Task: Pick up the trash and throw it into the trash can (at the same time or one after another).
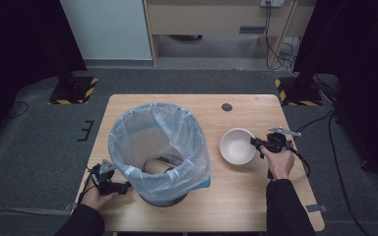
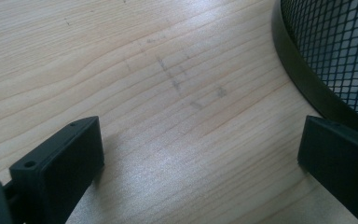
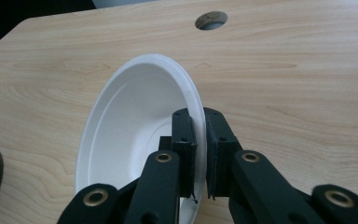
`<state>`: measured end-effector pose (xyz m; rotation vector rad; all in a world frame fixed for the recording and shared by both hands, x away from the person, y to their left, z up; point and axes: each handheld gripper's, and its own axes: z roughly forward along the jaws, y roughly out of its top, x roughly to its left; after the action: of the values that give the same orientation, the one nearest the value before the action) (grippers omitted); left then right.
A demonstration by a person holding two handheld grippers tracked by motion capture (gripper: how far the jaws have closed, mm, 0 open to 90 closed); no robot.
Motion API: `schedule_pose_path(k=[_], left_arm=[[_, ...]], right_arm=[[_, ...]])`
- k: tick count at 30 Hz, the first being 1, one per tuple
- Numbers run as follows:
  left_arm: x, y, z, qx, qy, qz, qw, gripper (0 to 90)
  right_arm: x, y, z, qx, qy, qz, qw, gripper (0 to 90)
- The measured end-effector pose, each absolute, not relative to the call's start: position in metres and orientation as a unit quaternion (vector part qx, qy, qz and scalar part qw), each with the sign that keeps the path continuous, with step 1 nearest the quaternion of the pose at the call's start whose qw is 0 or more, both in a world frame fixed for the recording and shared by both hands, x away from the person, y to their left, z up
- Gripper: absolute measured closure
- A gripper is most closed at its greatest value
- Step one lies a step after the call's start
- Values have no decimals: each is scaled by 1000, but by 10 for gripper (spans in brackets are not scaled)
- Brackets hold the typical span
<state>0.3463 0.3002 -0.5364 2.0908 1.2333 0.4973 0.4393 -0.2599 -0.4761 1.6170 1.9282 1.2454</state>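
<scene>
- Bowl (image 1: 237,146): plain white inside and out, no print; same white in the right gripper view (image 3: 135,126).
- Worktop (image 1: 236,196): light wood, wavy grain lines, a few faint grey scuffs in the left gripper view (image 2: 177,84); small round grey grommet (image 1: 227,106) near the far edge.
- Bin (image 1: 163,199): black base band with black diamond mesh wall (image 2: 340,46).
- Bin liner (image 1: 128,137): translucent pale blue film, whitish where it creases.
- Right gripper (image 3: 200,154): black jaws, brass-coloured rivets on the links; grey plate on top in the high view.
- Left gripper (image 2: 200,154): matte black jaws.
- Sleeves (image 1: 285,206): black.
- Floor (image 1: 29,142): dark grey carpet; yellow-black hazard stripes on the stand bases (image 1: 74,91).
</scene>
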Motion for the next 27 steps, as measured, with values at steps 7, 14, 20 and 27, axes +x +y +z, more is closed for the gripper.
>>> schedule_pose_path(k=[7, 14, 20, 27], left_arm=[[346, 300, -536, 798, 471, 190, 326, 0], [346, 300, -536, 798, 471, 190, 326, 0], [346, 300, -536, 798, 471, 190, 326, 0], [346, 300, -536, 798, 471, 190, 326, 0]], right_arm=[[436, -264, -463, 563, 665, 455, 184, 845], [431, -269, -448, 558, 640, 487, 207, 845], [428, -274, -438, 556, 621, 509, 215, 845], [422, -280, -426, 551, 599, 534, 229, 845]])
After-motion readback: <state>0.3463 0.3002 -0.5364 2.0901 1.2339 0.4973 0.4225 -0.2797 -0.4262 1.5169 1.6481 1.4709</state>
